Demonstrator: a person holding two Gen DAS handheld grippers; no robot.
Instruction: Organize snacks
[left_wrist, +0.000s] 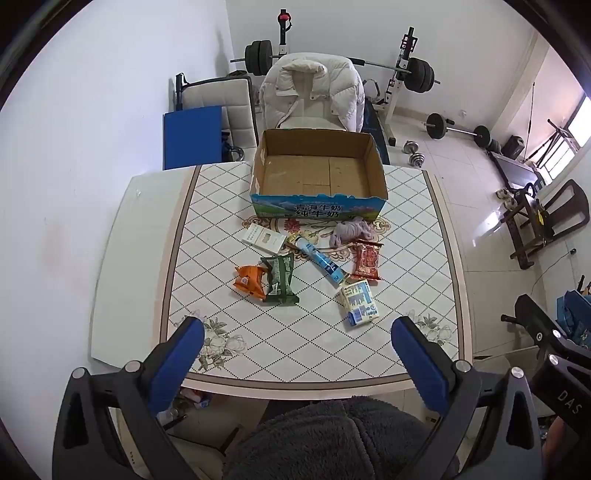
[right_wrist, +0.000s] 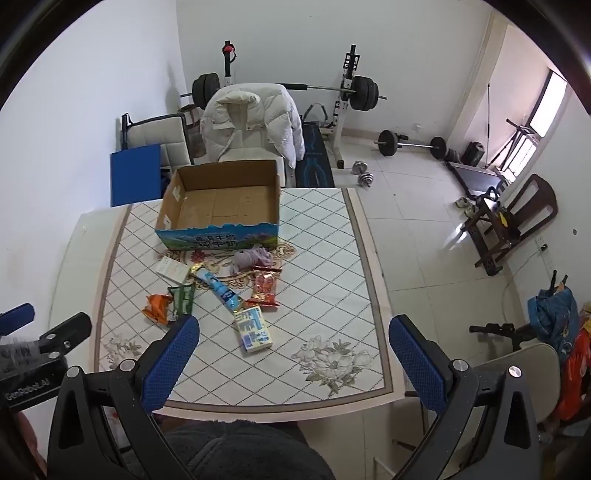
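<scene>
Both hand-held grippers (left_wrist: 295, 332) (right_wrist: 293, 330) wide open, empty.

White walls, tiled floor (left_wrist: 436, 155), barbell rack (right_wrist: 347, 92) behind chair w/ jacket (left_wrist: 312, 92)

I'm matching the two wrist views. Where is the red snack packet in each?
Left wrist: red packet, right of centre, right of the blue tube.
Right wrist: red packet, near centre, right of the same tube.
Shared landmark: the cardboard box behind it.
</scene>
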